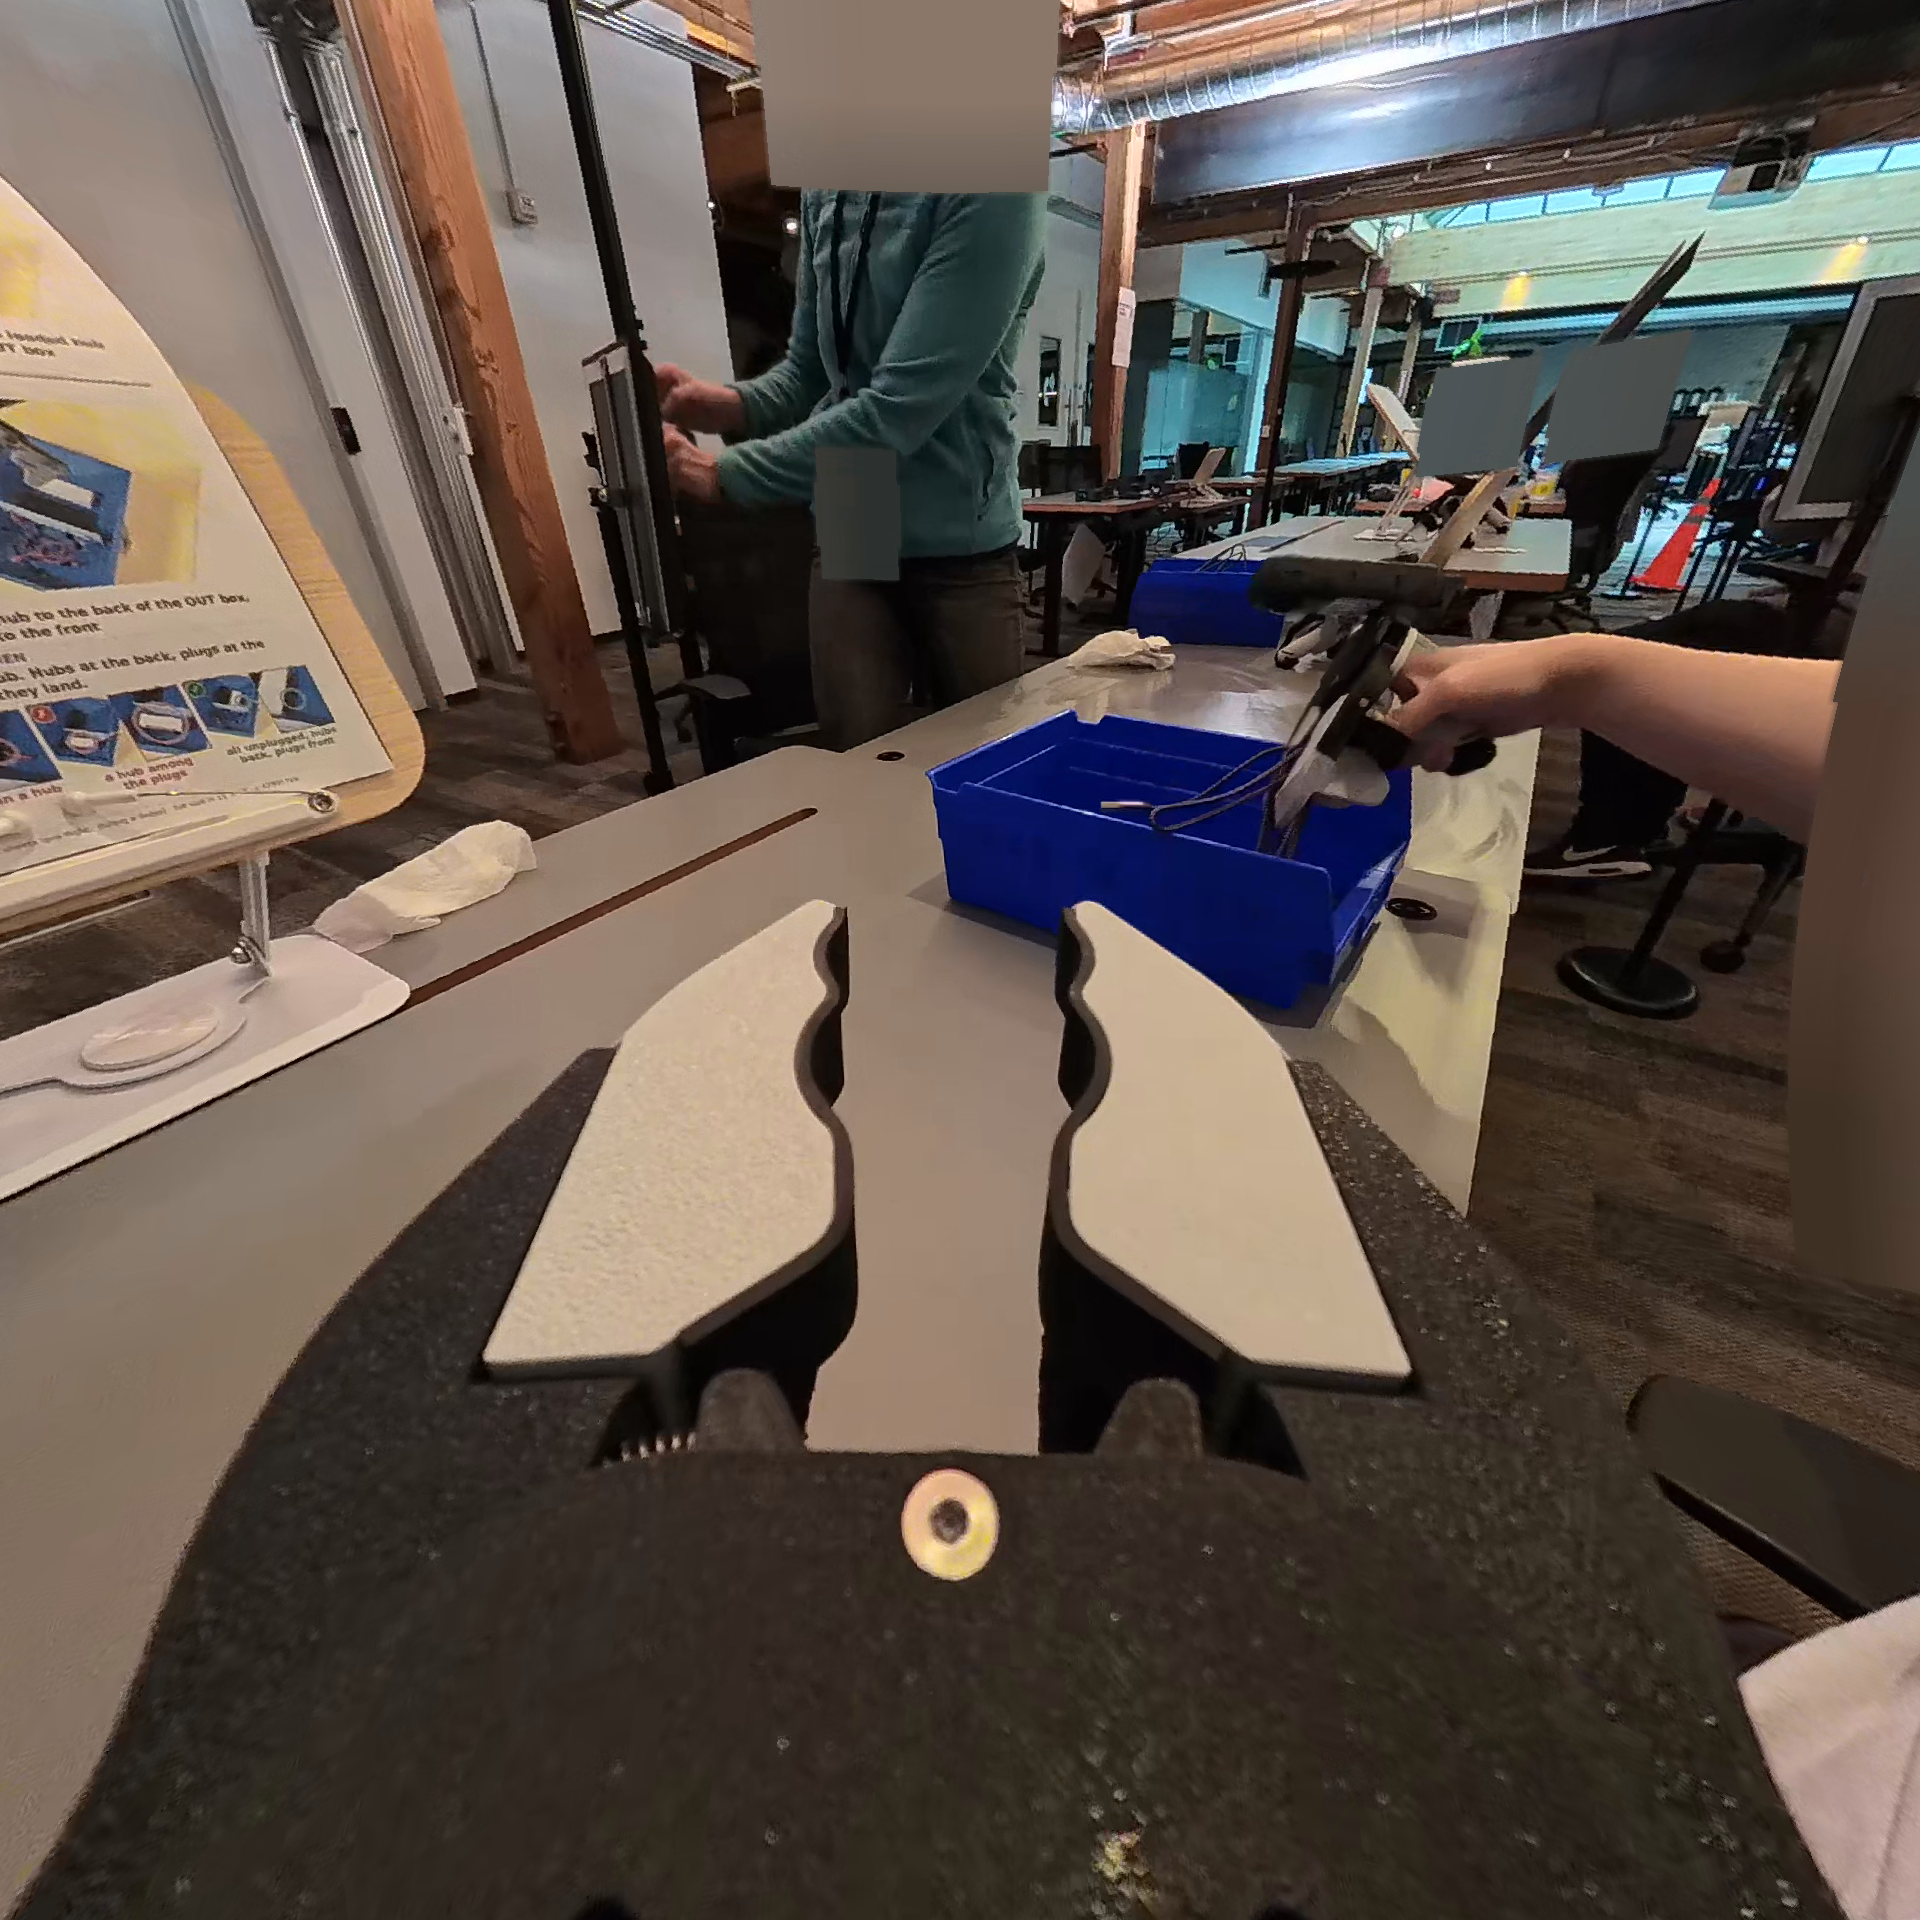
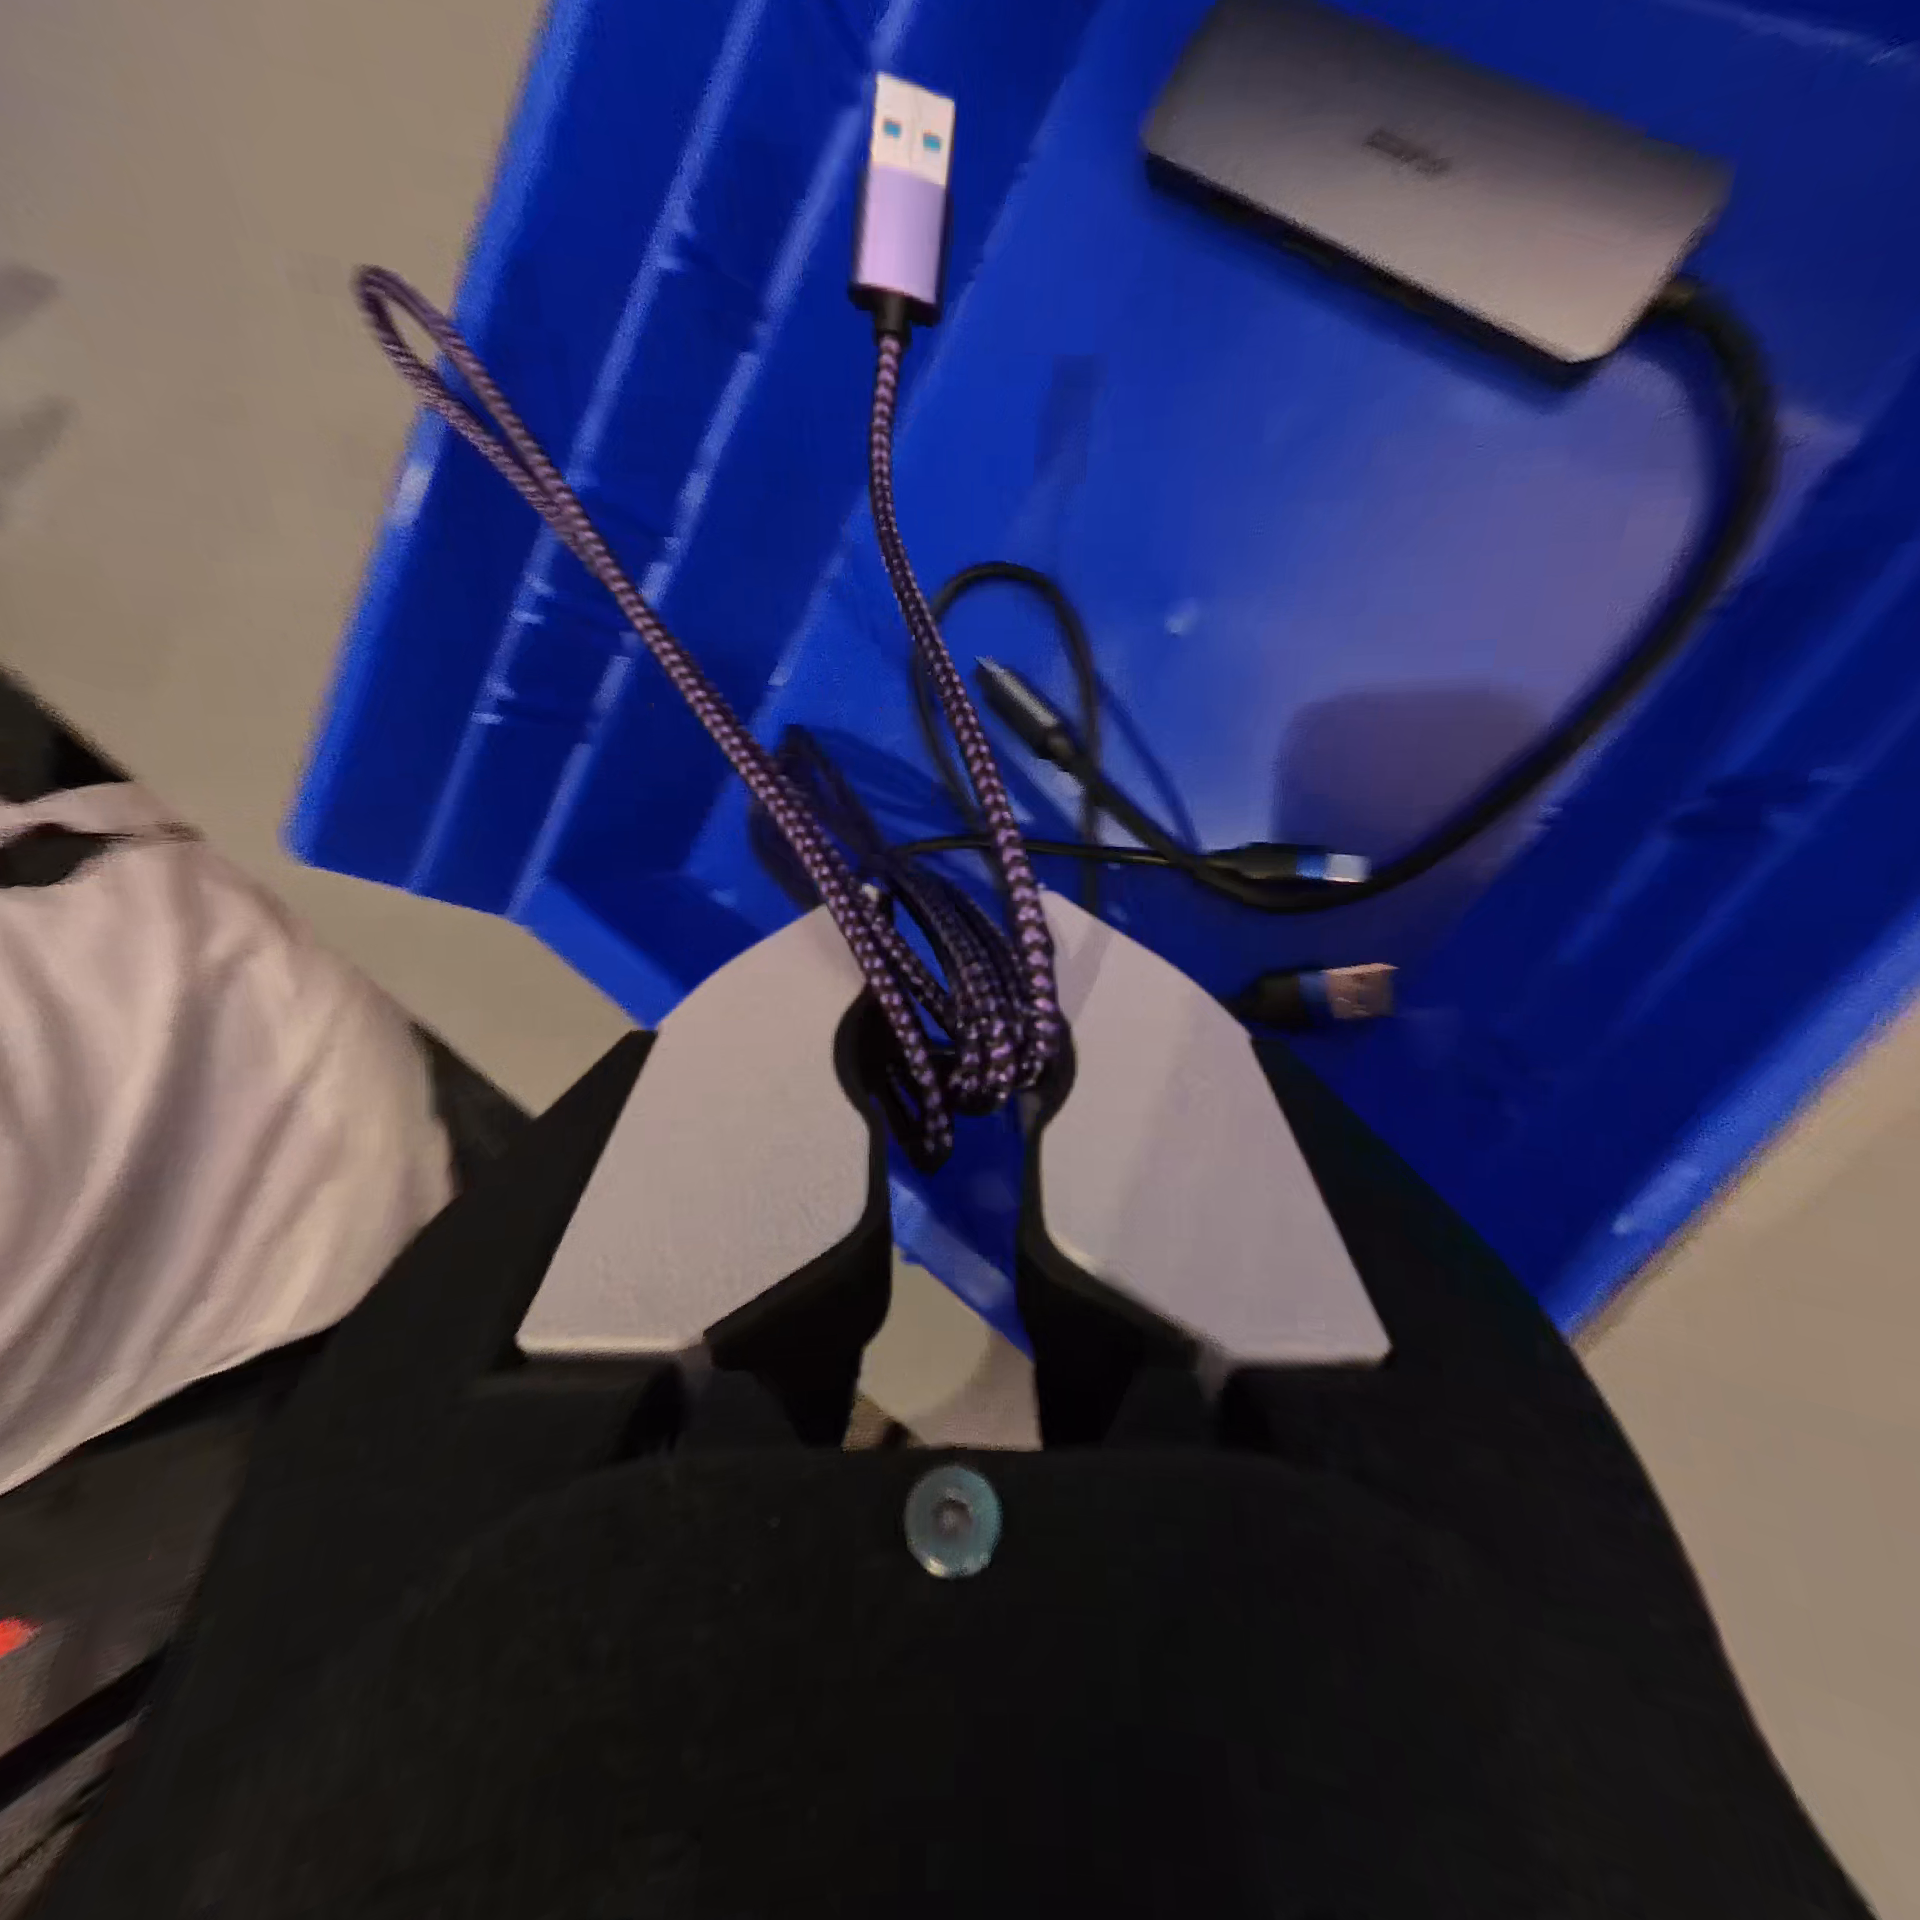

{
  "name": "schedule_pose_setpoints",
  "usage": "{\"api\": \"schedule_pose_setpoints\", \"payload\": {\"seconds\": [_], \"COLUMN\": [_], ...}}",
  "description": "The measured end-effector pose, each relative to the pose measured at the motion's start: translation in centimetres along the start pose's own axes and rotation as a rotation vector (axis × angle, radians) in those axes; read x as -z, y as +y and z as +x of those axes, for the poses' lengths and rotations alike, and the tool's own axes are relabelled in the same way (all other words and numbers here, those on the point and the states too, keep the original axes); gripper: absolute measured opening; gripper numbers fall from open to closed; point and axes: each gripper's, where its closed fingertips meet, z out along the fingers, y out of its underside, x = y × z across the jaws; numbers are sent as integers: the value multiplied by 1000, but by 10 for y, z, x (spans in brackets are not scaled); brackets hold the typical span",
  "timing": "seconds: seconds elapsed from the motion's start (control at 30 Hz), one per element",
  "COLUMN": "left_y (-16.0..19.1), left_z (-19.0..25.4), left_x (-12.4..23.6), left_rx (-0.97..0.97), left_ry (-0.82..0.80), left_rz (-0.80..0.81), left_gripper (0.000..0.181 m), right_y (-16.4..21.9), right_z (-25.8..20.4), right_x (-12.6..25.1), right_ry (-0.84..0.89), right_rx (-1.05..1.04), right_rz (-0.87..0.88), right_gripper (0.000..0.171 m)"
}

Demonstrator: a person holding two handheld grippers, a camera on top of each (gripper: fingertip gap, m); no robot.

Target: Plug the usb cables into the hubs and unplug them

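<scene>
My right tongs [image 2: 954, 1023] are clenched on a bunched purple braided cable [image 2: 914, 644], the strands pinched in the notch near the fingertips; how many loops sit in there I can't count, since they bundle together and the picture is smeared. One long loop swings out to the left over the bin wall, and the cable's silver-and-lilac USB plug [image 2: 907, 187] hangs free above the blue bin [image 2: 582, 499]. Down in the bin lies a grey hub [image 2: 1444, 177], its top edge cut off by the frame, with its black lead [image 2: 1725, 540] curving round to a blue-tipped plug [image 2: 1320, 864]. A second blue plug [image 2: 1335, 992] lies just beside my right finger, partly hidden behind it, and a thin dark cable [image 2: 1023, 707] lies coiled between them. My left tongs [image 1: 948, 951] hang released over the bare grey table [image 1: 312, 1195], nothing between the fingers, well short of the bin [image 1: 1091, 862]. From there my right hand [image 1: 1455, 696] shows over the bin's far side, its tongs too small to read.
</scene>
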Motion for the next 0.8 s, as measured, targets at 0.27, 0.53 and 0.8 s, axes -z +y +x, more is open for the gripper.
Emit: {"api": "schedule_pose_setpoints", "payload": {"seconds": [0.27,0.53,0.8], "left_y": [-3,-2,6], "left_z": [1,-23,-137], "left_x": [6,29,139], "left_rx": [-1,-41,-152], "left_ry": [3,-95,-578], "left_rz": [8,0,-179], "left_gripper": [38,39,40], "right_y": [20,-43,-166], "right_z": [19,-31,-141], "right_x": [4,38,42], "right_ry": [236,237,159], "right_rx": [96,301,582], "right_rz": [-137,48,327], "right_gripper": [47,46,41]}}
